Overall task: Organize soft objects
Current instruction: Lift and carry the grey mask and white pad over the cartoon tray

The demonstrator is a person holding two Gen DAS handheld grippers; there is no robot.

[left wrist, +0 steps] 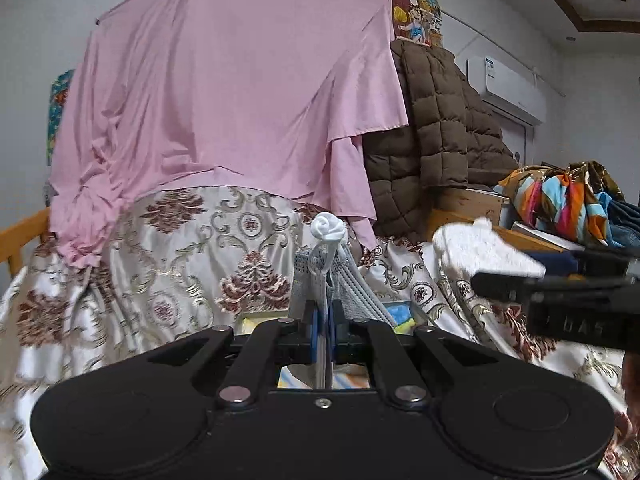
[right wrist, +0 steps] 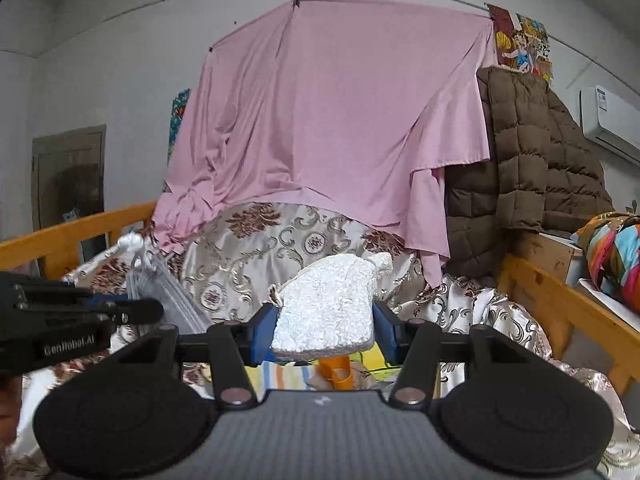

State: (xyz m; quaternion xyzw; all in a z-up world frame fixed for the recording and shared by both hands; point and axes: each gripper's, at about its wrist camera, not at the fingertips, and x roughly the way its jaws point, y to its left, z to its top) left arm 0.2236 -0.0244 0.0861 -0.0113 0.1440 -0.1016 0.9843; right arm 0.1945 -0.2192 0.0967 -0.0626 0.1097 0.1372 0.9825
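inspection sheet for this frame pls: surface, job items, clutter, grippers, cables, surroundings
Surface: patterned satin cover over a wooden-railed bed.
Job's things: grey mesh item with a white rose; white fluffy pouch.
Clutter: orange cup and striped cloth below; colourful bundle.
Grippers: left gripper shut on the mesh item; right gripper shut on the pouch.
Cables: nothing seen.
Surroundings: pink sheet, brown quilted coat, air conditioner.
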